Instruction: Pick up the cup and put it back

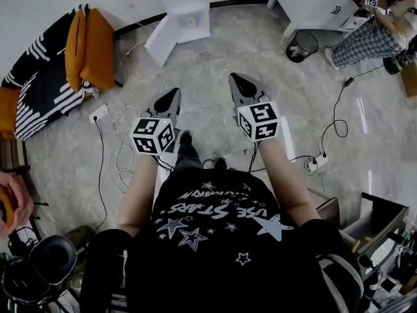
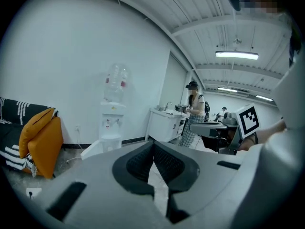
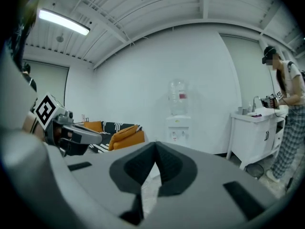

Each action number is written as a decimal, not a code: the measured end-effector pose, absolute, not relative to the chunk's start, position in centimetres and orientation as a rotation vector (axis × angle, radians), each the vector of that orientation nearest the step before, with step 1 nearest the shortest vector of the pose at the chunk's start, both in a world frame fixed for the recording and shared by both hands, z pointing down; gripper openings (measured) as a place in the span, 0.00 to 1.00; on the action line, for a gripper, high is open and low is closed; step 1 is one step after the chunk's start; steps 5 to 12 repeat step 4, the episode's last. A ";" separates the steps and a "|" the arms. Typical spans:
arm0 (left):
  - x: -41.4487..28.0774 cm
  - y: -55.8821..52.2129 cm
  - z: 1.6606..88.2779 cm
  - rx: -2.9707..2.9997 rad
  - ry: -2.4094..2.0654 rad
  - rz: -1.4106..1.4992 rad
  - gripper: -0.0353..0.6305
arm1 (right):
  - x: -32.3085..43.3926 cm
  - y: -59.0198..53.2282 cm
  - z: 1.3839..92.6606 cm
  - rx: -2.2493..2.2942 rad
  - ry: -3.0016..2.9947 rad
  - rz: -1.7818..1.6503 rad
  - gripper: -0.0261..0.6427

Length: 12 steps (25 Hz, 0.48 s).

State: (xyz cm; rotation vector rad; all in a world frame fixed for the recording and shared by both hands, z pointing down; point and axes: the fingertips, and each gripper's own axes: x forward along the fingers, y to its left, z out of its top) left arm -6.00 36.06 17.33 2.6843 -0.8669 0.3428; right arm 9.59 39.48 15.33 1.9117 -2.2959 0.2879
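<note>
Left grey two-jaw gripper (image 1: 171, 100) and right grey two-jaw gripper (image 1: 240, 83), both with jaws closed together on nothing, held side by side above the pale stone-tiled floor (image 1: 215, 51). The cup's place cannot be told from any view.

Strip lights (image 2: 237, 55) are glowing along a white beamed ceiling (image 2: 209, 13), and white walls (image 2: 71, 56) are meeting a grey marbled floor (image 1: 215, 64). A water dispenser (image 1: 186, 12) is standing against the wall, orange cushions (image 1: 98, 47) are leaning on a striped sofa (image 1: 42, 90), and cables (image 1: 120, 155) are trailing from a power strip (image 1: 99, 113).
</note>
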 end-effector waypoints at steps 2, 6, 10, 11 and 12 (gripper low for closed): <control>-6.3 36.8 17.3 2.690 -0.862 0.350 0.07 | 8.8 40.1 15.3 1.891 -2.301 0.283 0.05; -6.8 37.3 17.1 2.686 -0.867 0.344 0.07 | 8.1 40.6 15.3 1.876 -2.307 0.281 0.05; -6.8 37.3 17.1 2.686 -0.867 0.344 0.07 | 8.1 40.6 15.3 1.876 -2.307 0.281 0.05; -6.8 37.3 17.1 2.686 -0.867 0.344 0.07 | 8.1 40.6 15.3 1.876 -2.307 0.281 0.05; -6.8 37.3 17.1 2.686 -0.867 0.344 0.07 | 8.1 40.6 15.3 1.876 -2.307 0.281 0.05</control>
